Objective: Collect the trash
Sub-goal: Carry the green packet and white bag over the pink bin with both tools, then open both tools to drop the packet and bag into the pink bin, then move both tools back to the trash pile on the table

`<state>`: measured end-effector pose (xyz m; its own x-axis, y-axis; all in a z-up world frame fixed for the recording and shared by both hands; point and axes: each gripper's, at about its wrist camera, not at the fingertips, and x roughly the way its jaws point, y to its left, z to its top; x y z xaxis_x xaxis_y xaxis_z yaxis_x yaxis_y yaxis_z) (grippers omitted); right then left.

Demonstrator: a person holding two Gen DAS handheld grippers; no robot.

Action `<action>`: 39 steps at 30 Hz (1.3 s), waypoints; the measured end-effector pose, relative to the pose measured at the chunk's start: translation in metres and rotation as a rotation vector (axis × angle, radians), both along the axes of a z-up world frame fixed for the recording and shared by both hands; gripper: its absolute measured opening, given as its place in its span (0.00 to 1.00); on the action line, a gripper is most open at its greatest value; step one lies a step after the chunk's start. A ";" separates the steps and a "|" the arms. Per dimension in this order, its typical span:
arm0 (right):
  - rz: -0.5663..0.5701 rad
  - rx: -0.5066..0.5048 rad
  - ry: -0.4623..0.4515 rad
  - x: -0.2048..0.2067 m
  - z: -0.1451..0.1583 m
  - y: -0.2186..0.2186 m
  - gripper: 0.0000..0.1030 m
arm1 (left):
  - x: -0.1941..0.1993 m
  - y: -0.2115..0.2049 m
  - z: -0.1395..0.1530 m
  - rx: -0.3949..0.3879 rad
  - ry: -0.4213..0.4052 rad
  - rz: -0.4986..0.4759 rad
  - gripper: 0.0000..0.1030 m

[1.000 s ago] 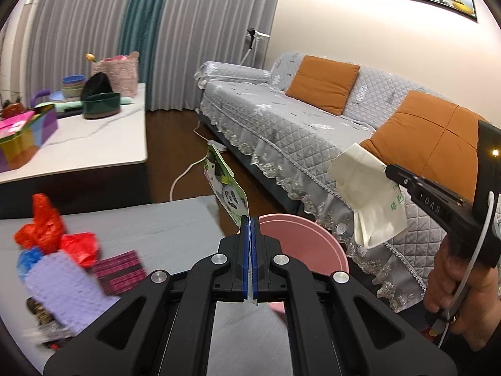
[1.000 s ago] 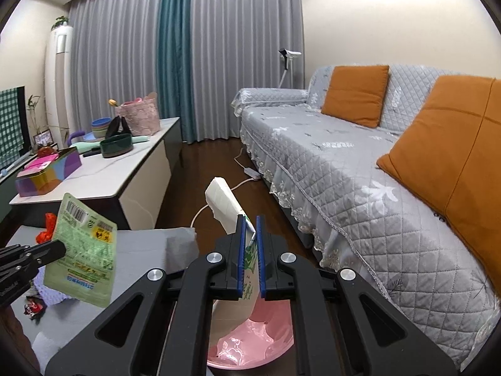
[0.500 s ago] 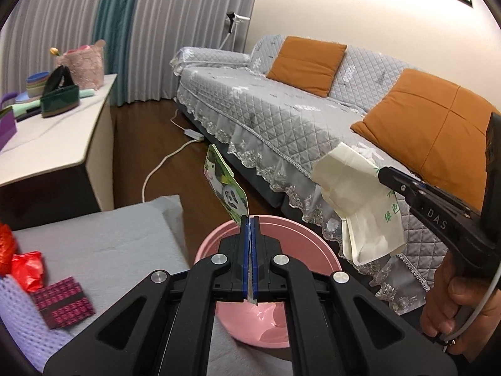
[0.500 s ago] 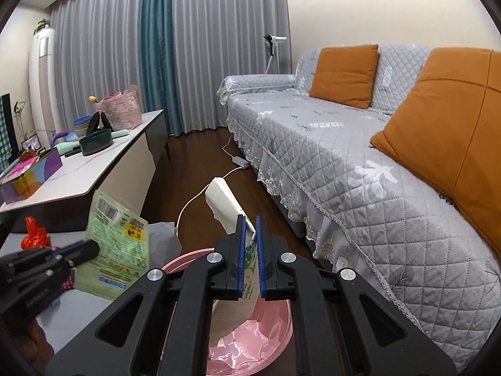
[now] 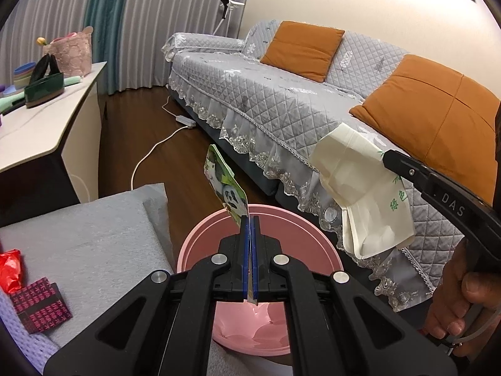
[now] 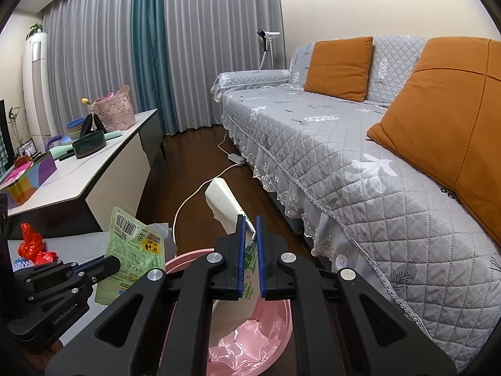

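My left gripper (image 5: pixel 249 219) is shut on a green snack wrapper (image 5: pixel 226 188) with a panda print, held over the pink bin (image 5: pixel 200 247). The wrapper also shows in the right wrist view (image 6: pixel 133 250). My right gripper (image 6: pixel 250 219) is shut on a cream paper bag (image 6: pixel 224 203) with green print, above the pink bin (image 6: pixel 269 335). In the left wrist view the paper bag (image 5: pixel 360 188) hangs from the right gripper (image 5: pixel 386 156) beside the bin's right rim.
A grey mat (image 5: pixel 87 228) holds red plastic scraps (image 5: pixel 11 269), a magenta patterned packet (image 5: pixel 39 304) and a purple mesh piece (image 5: pixel 15 335). A grey sofa (image 5: pixel 281 100) with orange cushions (image 5: pixel 302 50) runs along the right. A white table (image 5: pixel 40 125) stands left. A white cable (image 5: pixel 150 156) lies on the floor.
Both grippers have moved with their loads from beside the mat to over the pink bin, which now fills more of both views. Neither grip has changed.
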<state>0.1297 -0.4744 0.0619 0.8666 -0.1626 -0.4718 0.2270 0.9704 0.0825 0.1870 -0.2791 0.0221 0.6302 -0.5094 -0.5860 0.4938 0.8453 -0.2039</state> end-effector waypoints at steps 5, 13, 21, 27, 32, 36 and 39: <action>-0.002 0.016 0.007 0.002 0.000 -0.002 0.11 | 0.004 -0.004 0.000 0.011 0.011 -0.013 0.03; -0.012 0.028 0.007 0.001 0.005 -0.003 0.43 | -0.004 0.027 0.013 -0.008 0.019 0.046 0.33; 0.030 0.016 -0.019 -0.004 0.016 0.023 0.50 | -0.036 0.089 0.037 -0.033 0.001 0.136 0.41; 0.106 0.063 -0.052 -0.015 0.029 0.061 0.50 | -0.074 0.157 0.055 -0.024 -0.020 0.222 0.41; 0.192 0.021 -0.113 -0.027 0.039 0.108 0.37 | -0.097 0.221 0.070 -0.003 -0.050 0.289 0.41; 0.290 0.040 -0.118 -0.033 0.040 0.147 0.34 | -0.117 0.273 0.069 0.006 -0.072 0.372 0.41; 0.366 0.041 -0.092 -0.032 0.032 0.180 0.34 | -0.125 0.305 0.056 -0.019 -0.054 0.446 0.41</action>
